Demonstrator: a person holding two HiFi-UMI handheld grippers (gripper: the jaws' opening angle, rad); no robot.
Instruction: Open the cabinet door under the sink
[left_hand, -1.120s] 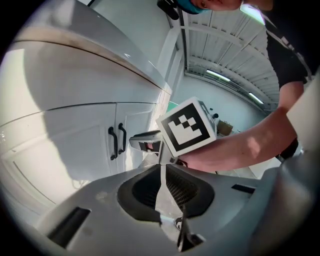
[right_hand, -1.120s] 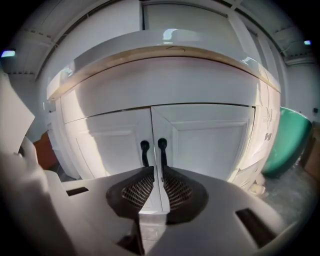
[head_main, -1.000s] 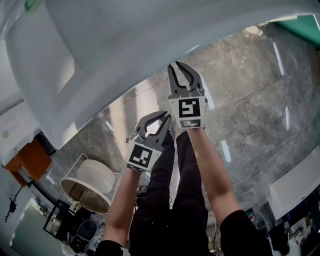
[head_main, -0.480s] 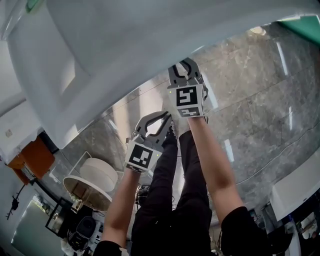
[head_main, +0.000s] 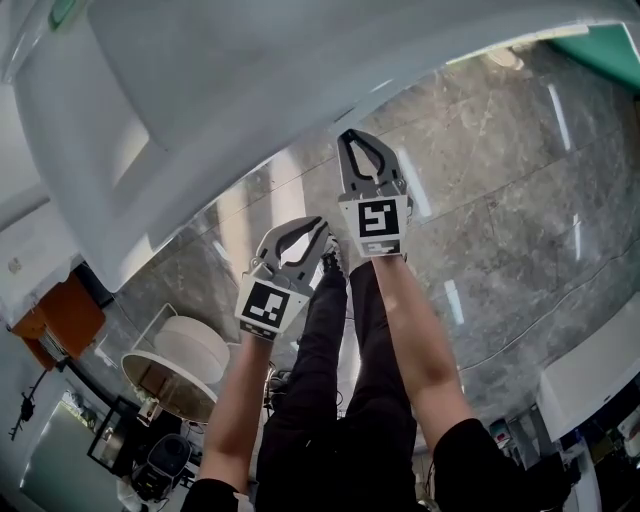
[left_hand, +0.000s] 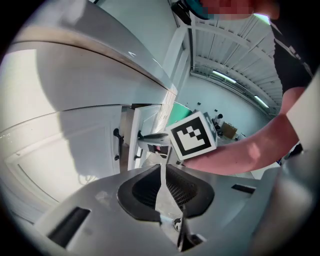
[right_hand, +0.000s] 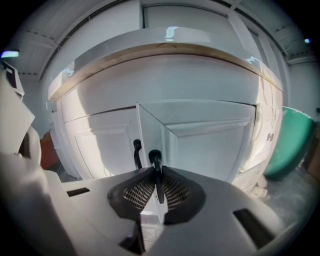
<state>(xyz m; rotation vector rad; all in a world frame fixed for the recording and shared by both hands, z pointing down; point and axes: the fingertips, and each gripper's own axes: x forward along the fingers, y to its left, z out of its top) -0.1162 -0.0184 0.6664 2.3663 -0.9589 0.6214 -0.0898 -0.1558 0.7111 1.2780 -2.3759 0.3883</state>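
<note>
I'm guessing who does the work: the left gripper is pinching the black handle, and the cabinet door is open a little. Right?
Not the left one. The right gripper is pinching the black handle, as the right gripper view shows; the left gripper is shut on nothing. The cabinet door is open a little.

Grey marble floor (head_main: 510, 230); round white table (head_main: 150, 385) (lower left); orange box (head_main: 65, 318), left edge.

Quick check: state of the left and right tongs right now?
left tongs: closed, empty.
right tongs: closed on the black cabinet door handle.
</note>
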